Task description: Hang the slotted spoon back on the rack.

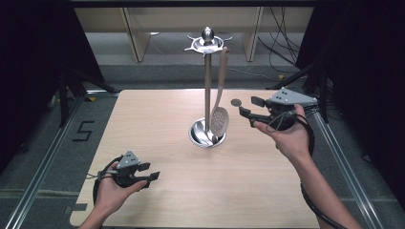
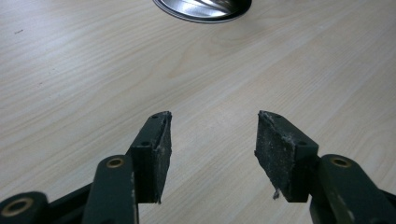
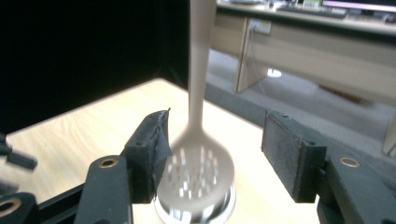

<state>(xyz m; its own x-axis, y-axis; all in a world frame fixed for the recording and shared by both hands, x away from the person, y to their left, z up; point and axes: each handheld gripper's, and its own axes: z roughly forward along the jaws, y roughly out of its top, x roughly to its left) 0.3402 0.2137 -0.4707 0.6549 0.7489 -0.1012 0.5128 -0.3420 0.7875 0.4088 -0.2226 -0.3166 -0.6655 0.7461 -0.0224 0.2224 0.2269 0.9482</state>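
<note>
High view: pale wooden surface [image 1: 200, 200] with one stand [image 1: 207, 86], upright, round metal base near the middle, slightly toward the far edge. Slotted spoon [image 1: 220, 114] hung from the stand's top ring, handle straight down, perforated bowl just above the base, on the side toward the right edge.

Left tongs [image 1: 152, 172]: held in the left hand [image 1: 112, 191] near the near left corner, low over the surface, jaws set wide, nothing between. Well apart from the stand.

Right tongs [image 1: 248, 106]: held in the right hand [image 1: 286, 136] toward the right edge, raised, jaws set wide, pointed at the spoon, tips just beside the bowl, not touching.

Left gripper view: left tongs [image 2: 213, 122] parted wide over bare wood grain; rim of stand base [image 2: 203, 10] at top edge, far off.

Right gripper view: right tongs [image 3: 215, 128] parted wide; slotted spoon [image 3: 198, 170] blurred, bowl framed between the two pads, closer to the left-hand pad; contact impossible to tell. Stand base [image 3: 224, 205] below the bowl.
</note>
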